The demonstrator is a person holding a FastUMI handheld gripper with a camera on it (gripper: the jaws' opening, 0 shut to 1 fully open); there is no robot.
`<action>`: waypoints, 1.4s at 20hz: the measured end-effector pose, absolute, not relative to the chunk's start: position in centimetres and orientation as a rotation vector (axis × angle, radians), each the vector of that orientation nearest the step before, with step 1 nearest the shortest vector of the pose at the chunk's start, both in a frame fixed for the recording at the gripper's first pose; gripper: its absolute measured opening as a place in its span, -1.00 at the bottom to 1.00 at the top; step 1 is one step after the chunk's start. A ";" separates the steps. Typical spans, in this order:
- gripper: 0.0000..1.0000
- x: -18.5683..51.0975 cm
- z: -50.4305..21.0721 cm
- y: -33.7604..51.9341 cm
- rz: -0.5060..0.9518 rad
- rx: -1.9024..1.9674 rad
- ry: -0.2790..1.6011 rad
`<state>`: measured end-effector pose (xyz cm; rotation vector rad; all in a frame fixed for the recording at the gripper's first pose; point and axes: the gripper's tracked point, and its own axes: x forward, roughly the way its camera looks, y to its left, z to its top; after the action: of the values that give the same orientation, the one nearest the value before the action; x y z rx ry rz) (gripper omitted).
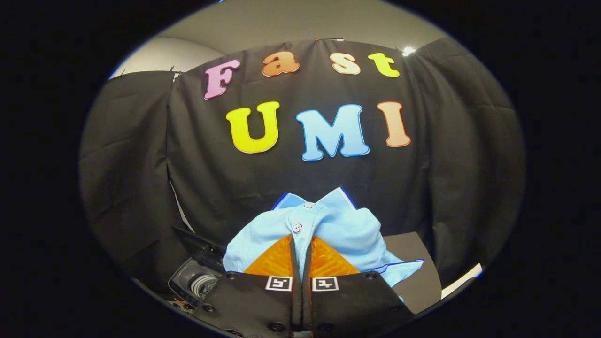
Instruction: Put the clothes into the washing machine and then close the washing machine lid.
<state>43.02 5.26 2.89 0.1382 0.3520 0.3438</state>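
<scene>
Light blue fabric is bunched right at the tips of my gripper point(300, 244), it's a shirt point(338, 230) with a button placket and a dark blue edge on the collar. My two fingers point(277, 263) are squeezed nearly together with just a thin slit between them, and the placket strip runs straight down into that slit, so I'm clamped on the shirt. One white button point(296, 227) sits just ahead of the fingertips, and the collar points stick up beyond that. The rest of the shirt spills out to both sides of the fingers, with a loose flap hanging off to the right. Down and to the left of my fingers I can see part of the washing machine point(195, 281), a dark body with a light round bit inside, can't really tell how the lid sits from here. To the lower right, behind the drooping flap, there's a flat dark grey surface point(413, 253) with a pale edge. Black cloth wall point(422, 164) hangs beyond all that, well past the shirt.
</scene>
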 end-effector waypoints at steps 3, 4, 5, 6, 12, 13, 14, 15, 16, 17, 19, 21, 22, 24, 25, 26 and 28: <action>-0.97 42.6 5.3 5.0 0.342 0.157 0.303; -0.97 42.4 5.7 4.9 0.341 0.159 0.294; -0.97 42.4 6.1 4.8 0.339 0.159 0.290; -0.98 42.2 6.4 4.8 0.338 0.159 0.281; -0.97 41.4 7.4 6.1 0.357 0.156 0.275; -0.97 41.3 7.6 6.6 0.364 0.158 0.273; -0.97 41.1 7.8 7.2 0.375 0.160 0.272; -0.97 40.9 8.0 8.0 0.388 0.162 0.271; -0.97 40.7 8.2 8.7 0.401 0.162 0.268; -0.97 40.6 8.5 9.4 0.416 0.162 0.265; -0.97 40.2 8.8 11.1 0.447 0.167 0.268; -0.97 39.8 9.4 12.5 0.471 0.163 0.265; -0.97 39.5 9.4 13.3 0.483 0.164 0.265; -0.97 39.1 9.8 14.8 0.511 0.173 0.265; -0.97 38.8 10.2 15.6 0.528 0.176 0.263; -0.97 38.5 10.4 16.5 0.547 0.178 0.263; -0.97 37.6 10.6 18.2 0.589 0.181 0.266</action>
<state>37.62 18.22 10.56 0.1814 0.2657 0.5890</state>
